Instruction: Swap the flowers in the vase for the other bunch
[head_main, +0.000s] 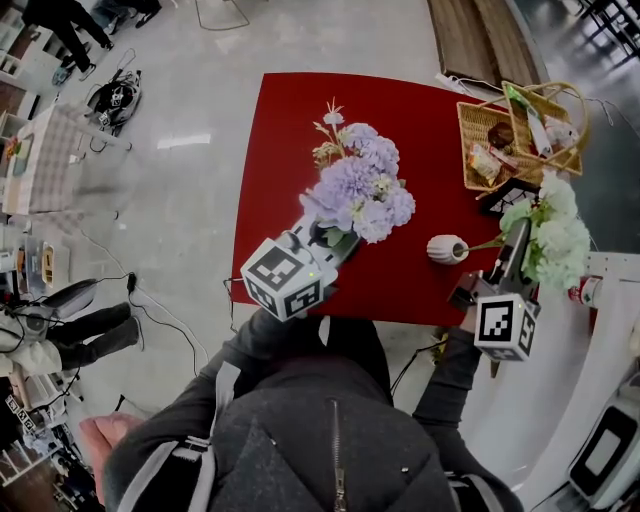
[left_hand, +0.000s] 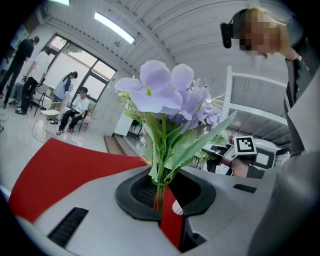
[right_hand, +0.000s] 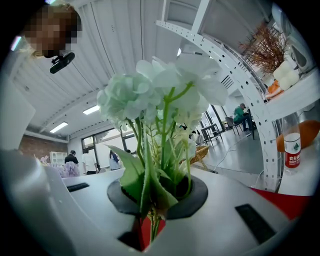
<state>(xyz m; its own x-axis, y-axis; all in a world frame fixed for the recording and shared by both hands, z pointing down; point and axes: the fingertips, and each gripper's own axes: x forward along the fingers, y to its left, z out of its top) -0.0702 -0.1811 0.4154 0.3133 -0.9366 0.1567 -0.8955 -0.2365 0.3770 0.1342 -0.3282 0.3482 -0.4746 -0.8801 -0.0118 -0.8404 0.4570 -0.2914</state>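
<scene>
- Dark grey jacket (head_main: 300, 430), lower centre of the head view, with 1 central zip (head_main: 337, 455).
- Pale grey straps (head_main: 205, 445) at its lower left.
- The left claw (head_main: 335, 243) and right claw (head_main: 517, 232): grey shells, black-and-white marker cubes (head_main: 285, 277).

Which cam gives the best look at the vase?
Head view: the vase shows whole, standing on the red table. Left gripper view shows at most a white sliver beyond the jaws; right gripper view shows none of it.
</scene>
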